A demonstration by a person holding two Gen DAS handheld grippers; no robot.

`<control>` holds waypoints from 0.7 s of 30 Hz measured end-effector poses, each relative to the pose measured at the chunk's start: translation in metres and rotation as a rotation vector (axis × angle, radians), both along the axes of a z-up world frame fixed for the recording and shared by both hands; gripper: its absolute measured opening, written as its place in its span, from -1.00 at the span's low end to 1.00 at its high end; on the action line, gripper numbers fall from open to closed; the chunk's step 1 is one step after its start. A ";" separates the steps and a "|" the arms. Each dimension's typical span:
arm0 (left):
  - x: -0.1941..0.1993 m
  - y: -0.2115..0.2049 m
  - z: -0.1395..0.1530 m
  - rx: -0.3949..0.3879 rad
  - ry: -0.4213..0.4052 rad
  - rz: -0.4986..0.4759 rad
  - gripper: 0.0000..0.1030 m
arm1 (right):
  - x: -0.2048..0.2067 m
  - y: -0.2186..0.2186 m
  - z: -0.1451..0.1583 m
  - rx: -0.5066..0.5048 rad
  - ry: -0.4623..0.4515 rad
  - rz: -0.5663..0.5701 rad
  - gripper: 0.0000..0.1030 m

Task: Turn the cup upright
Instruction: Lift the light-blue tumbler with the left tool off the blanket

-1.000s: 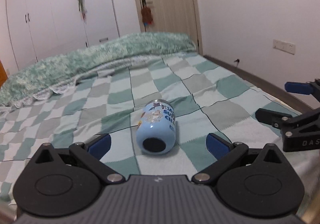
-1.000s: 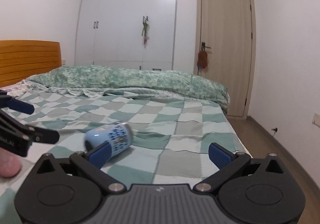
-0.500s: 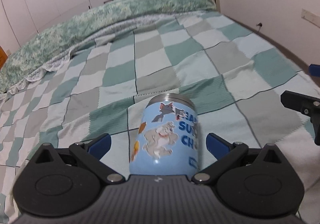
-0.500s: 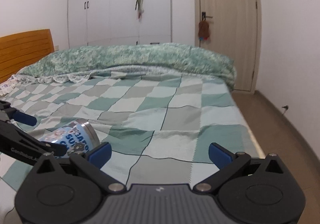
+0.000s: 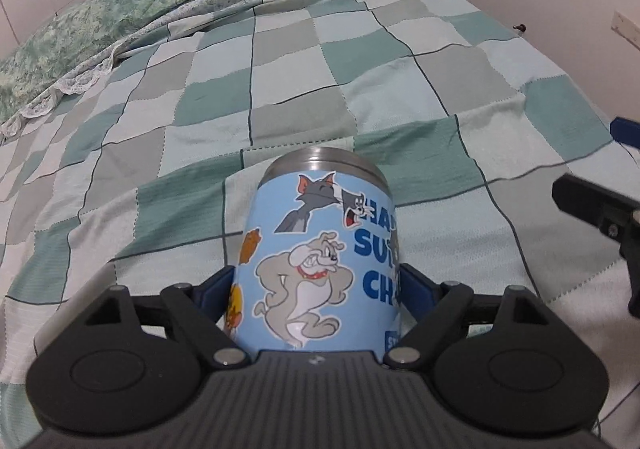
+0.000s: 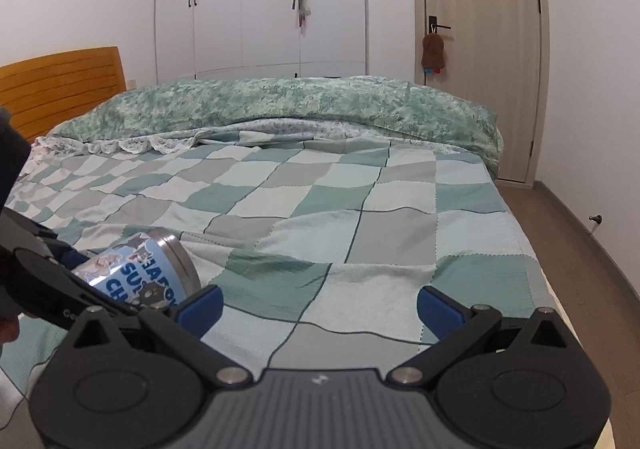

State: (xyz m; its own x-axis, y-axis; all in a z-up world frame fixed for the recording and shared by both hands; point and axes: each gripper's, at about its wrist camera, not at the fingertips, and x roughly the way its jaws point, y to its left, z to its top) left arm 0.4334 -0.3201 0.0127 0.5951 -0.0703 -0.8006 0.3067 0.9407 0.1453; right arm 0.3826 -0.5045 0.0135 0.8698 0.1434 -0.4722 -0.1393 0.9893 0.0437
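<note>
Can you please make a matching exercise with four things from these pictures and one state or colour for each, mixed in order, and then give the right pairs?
Things:
1. cup
2. left tool
3. right tool
4. headboard

States or colours:
A. open, holding nothing
B. orange wood
C. lying on its side on the checked blanket, steel rim pointing away from the left wrist camera
D. shut on the cup's body

Pairs: 1-C, 2-D, 3-A, 4-B
</note>
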 end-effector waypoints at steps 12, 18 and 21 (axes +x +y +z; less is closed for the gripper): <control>-0.044 0.006 0.024 -0.018 -0.019 -0.023 0.65 | -0.043 0.004 0.022 0.008 -0.021 -0.001 1.00; -0.091 0.014 0.049 -0.026 -0.047 -0.036 0.65 | -0.087 0.010 0.040 0.030 -0.030 -0.008 1.00; -0.120 0.019 0.058 -0.039 -0.050 -0.040 0.65 | -0.119 0.016 0.048 0.016 -0.031 -0.005 1.00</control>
